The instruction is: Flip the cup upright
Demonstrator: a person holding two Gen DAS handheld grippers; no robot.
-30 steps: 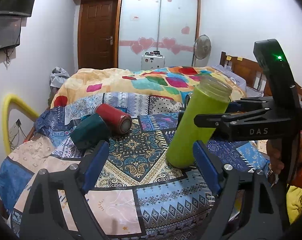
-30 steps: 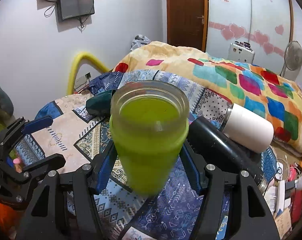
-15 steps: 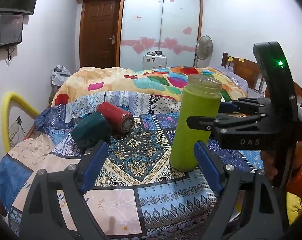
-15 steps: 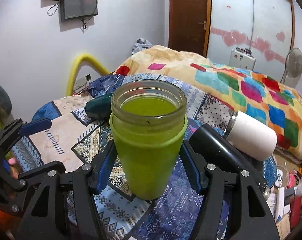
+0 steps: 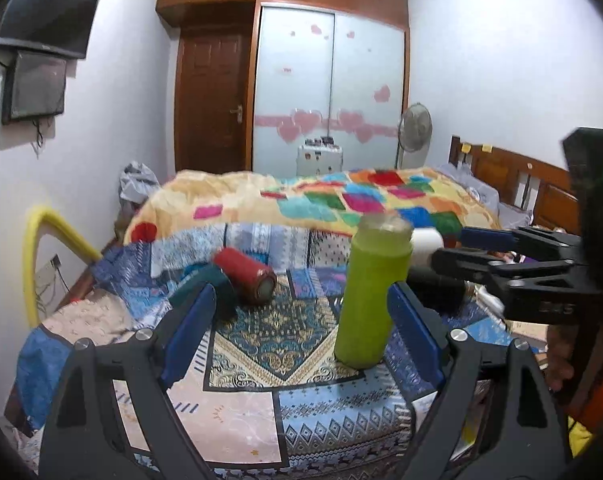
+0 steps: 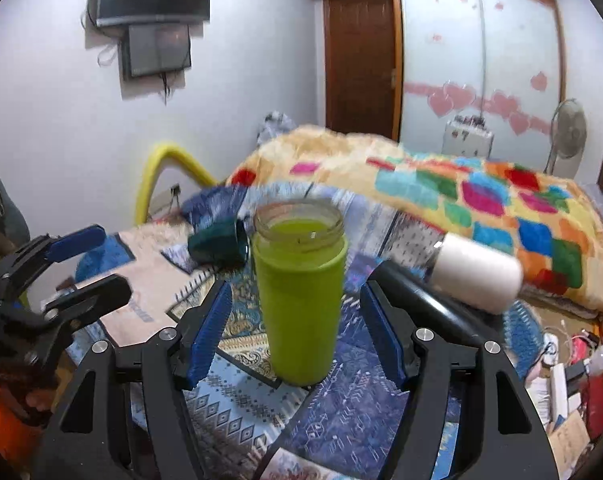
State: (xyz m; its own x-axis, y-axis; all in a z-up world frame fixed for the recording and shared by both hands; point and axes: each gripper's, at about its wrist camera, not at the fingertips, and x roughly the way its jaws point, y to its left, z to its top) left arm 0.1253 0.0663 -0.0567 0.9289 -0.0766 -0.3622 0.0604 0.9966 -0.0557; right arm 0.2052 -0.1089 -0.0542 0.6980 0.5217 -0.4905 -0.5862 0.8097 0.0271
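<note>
Both grippers wide; smooth green cyl. cup (image 6: 300, 304) upright, free.

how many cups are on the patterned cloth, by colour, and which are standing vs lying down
Green plastic cup with clear rim: 1, standing upright, mouth up
Red cylindrical cup: 1, lying on its side
Dark teal cup: 1, lying on its side
White cylindrical cup: 1, lying on its side
Black cylindrical cup: 1, lying on its side
Total: 5 cups, 1 upright and 4 lying down
</note>
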